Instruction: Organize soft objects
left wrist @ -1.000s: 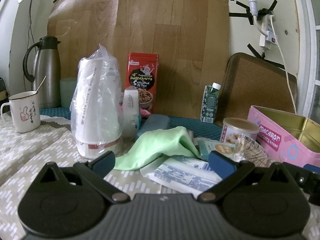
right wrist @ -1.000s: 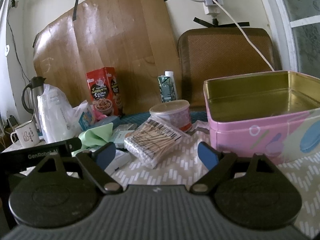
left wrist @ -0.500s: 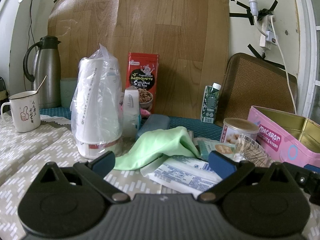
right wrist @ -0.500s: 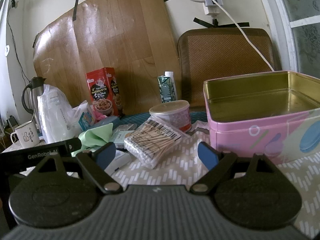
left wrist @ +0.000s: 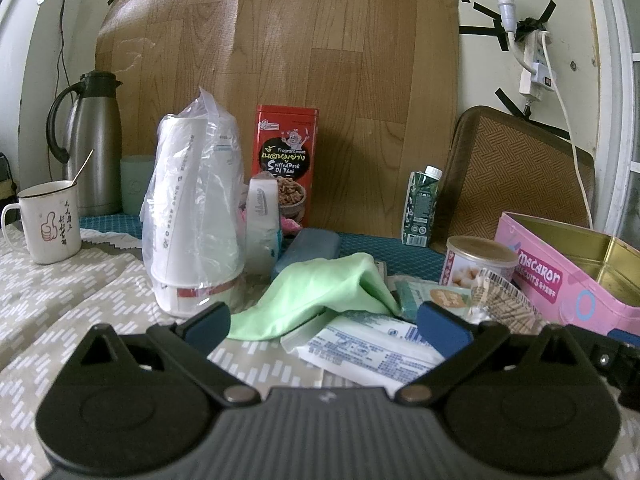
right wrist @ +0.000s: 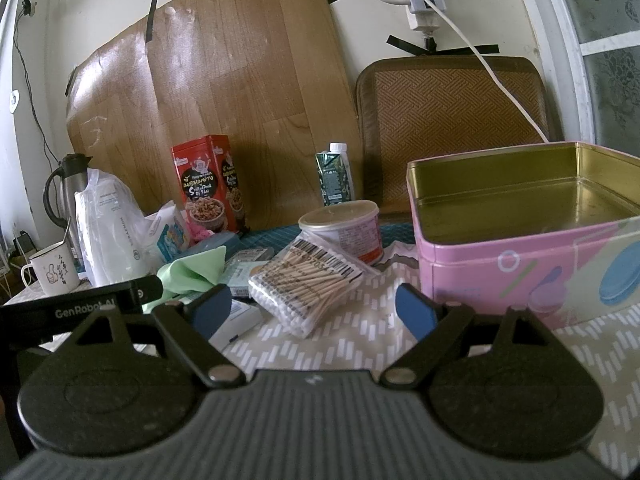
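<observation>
A crumpled light green cloth (left wrist: 320, 292) lies mid-table, seen smaller as the green cloth (right wrist: 196, 270) in the right wrist view. Partly under it rests a flat white wipes pack (left wrist: 372, 354). A clear bag of cotton swabs (right wrist: 308, 280) lies in front of a small round tin (right wrist: 344, 228). An open pink macaron tin (right wrist: 532, 280) stands empty at the right, shown too as the pink tin (left wrist: 560, 276). My left gripper (left wrist: 324, 326) hangs open just short of the cloth and wipes. My right gripper (right wrist: 312, 310) is open, nothing between its fingers, the swab bag just beyond.
A bagged stack of paper cups (left wrist: 196, 224), a white mug (left wrist: 50, 222), a steel thermos (left wrist: 94, 144), a red snack tin (left wrist: 286, 164), a green drink carton (left wrist: 422, 208) and a blue case (left wrist: 308, 246) crowd the back. A woven mat (right wrist: 452, 120) leans on the wall.
</observation>
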Demonstrator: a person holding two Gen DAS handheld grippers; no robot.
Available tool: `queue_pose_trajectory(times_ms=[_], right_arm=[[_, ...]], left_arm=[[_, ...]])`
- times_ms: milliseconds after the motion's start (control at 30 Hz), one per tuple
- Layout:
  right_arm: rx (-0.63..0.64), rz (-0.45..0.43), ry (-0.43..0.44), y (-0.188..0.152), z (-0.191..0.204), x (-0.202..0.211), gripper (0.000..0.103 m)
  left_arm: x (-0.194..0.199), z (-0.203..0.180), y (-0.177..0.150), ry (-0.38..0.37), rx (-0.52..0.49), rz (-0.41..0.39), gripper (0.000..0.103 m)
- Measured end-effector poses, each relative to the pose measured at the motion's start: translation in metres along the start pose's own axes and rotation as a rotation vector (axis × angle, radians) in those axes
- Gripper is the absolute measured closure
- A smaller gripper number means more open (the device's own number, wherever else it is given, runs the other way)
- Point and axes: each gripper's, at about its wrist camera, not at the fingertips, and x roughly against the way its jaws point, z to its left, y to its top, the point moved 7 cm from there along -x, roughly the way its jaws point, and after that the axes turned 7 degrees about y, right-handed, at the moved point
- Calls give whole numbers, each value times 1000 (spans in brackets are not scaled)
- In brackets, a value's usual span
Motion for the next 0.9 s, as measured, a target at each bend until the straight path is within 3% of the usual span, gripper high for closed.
queue_pose_trajectory(times_ms=[433, 633, 800, 900], right_arm=[[6, 11, 3, -1, 0, -1, 12], [37, 39, 12, -3, 6, -3, 12], [179, 102, 48, -7, 32, -13, 17], [284, 156, 13, -9, 41, -31, 24]], left_arm=[[1, 1, 0, 2, 7, 6, 0], [0, 11, 1, -53, 54, 30, 0], [-3, 29, 2, -84, 168, 45, 0], [-7, 32, 1, -89, 190, 68, 0]])
